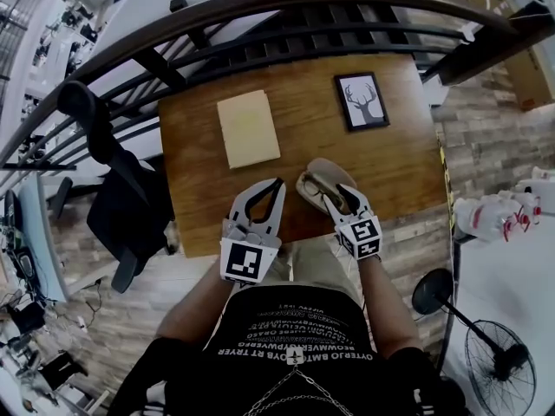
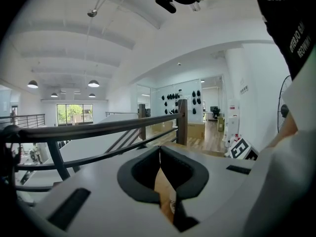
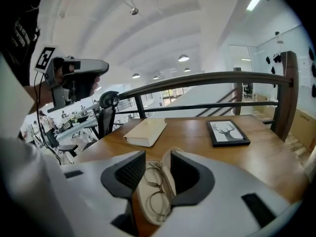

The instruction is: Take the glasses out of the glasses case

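Note:
An open beige glasses case (image 1: 314,180) lies near the front edge of the wooden table (image 1: 199,189). Thin metal-framed glasses (image 3: 157,185) rest inside the case (image 3: 146,209). My right gripper (image 1: 336,196) hovers over the case, open, with its jaws (image 3: 154,155) on either side of the glasses' upper rim. I cannot tell whether the pads touch the frame. My left gripper (image 1: 277,185) is shut and empty just left of the case, tips together (image 2: 159,149), and its view looks out toward the railing.
A cream book (image 1: 248,128) lies at the table's back left and a framed deer picture (image 1: 362,100) at the back right. A dark railing (image 1: 260,24) runs behind the table. A black office chair (image 1: 121,198) stands to the left, a floor fan (image 1: 494,354) to the right.

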